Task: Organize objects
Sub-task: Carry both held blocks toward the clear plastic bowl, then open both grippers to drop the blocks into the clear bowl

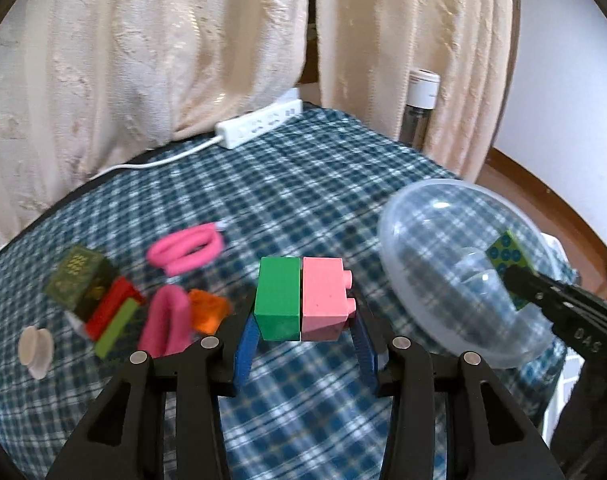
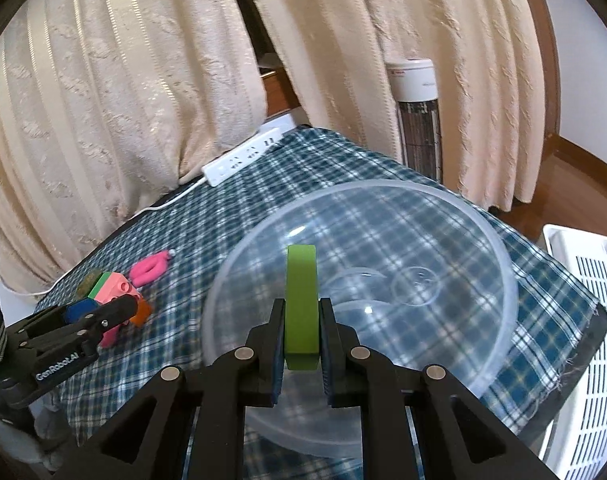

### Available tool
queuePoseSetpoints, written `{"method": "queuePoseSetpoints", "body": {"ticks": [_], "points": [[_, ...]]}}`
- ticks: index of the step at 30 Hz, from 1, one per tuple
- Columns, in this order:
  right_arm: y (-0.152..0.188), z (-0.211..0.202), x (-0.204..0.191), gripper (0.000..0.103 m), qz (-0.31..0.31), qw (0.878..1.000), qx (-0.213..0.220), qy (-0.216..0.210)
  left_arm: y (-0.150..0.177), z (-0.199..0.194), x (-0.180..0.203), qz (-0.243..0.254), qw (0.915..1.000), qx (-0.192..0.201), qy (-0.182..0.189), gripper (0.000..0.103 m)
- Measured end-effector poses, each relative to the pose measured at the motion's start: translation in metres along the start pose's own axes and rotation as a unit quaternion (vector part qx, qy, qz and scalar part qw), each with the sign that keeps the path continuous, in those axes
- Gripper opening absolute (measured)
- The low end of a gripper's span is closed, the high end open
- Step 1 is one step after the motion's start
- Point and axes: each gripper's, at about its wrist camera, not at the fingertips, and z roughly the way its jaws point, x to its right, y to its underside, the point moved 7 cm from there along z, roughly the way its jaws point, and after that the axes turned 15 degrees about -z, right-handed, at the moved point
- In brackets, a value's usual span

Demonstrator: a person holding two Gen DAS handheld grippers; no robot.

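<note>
My left gripper (image 1: pixel 303 340) is shut on two toy bricks side by side, a green brick (image 1: pixel 277 298) and a pink brick (image 1: pixel 325 298), held above the checked tablecloth (image 1: pixel 303 184). In the right wrist view, my right gripper (image 2: pixel 302 308) is shut on a flat light-green block (image 2: pixel 301 300), on edge over the clear plastic bowl (image 2: pixel 443 240). From the left wrist view that block (image 1: pixel 507 256) shows a blue dotted face inside the bowl's (image 1: pixel 423 248) outline, with the right gripper (image 1: pixel 535 292) on it. The left gripper (image 2: pixel 103 308) with its bricks (image 2: pixel 113 286) sits at the left in the right wrist view.
On the cloth's left lie two pink loops (image 1: pixel 187 250), an orange piece (image 1: pixel 209 310), a dark green box (image 1: pixel 77 276), a red block (image 1: pixel 109 308), a light-green block (image 1: pixel 117 328) and a beige spool (image 1: pixel 35 348). A power strip (image 1: pixel 259 122) lies at the back. A white basket (image 2: pixel 583 340) stands past the right edge.
</note>
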Motion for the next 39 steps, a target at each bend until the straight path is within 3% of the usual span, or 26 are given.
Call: {"method": "queuePoseSetpoints", "body": {"ticks": [21, 23, 26, 31, 39], "points": [[0.002, 0.004, 0.041, 0.016, 0.022, 0.999, 0.003, 0.040, 0.003, 0.019, 0.091, 0.054, 0.9948, -0.024, 0.084, 0.044], [0.002, 0.003, 0.041, 0.016, 0.023, 0.999, 0.003, 0.042, 0.005, 0.020, 0.095, 0.053, 0.9941, -0.030, 0.090, 0.046], [0.001, 0.002, 0.040, 0.016, 0.026, 0.999, 0.006, 0.045, 0.005, 0.020, 0.094, 0.044, 0.9933, -0.041, 0.098, 0.060], [-0.002, 0.001, 0.041, 0.025, 0.035, 0.998, 0.010, 0.045, 0.001, 0.016, 0.083, 0.027, 0.9948, -0.033, 0.092, 0.068], [-0.002, 0.000, 0.035, 0.033, 0.037, 0.998, 0.012, 0.046, 0.000, 0.012, 0.066, 0.027, 0.9979, -0.018, 0.056, 0.069]]}}
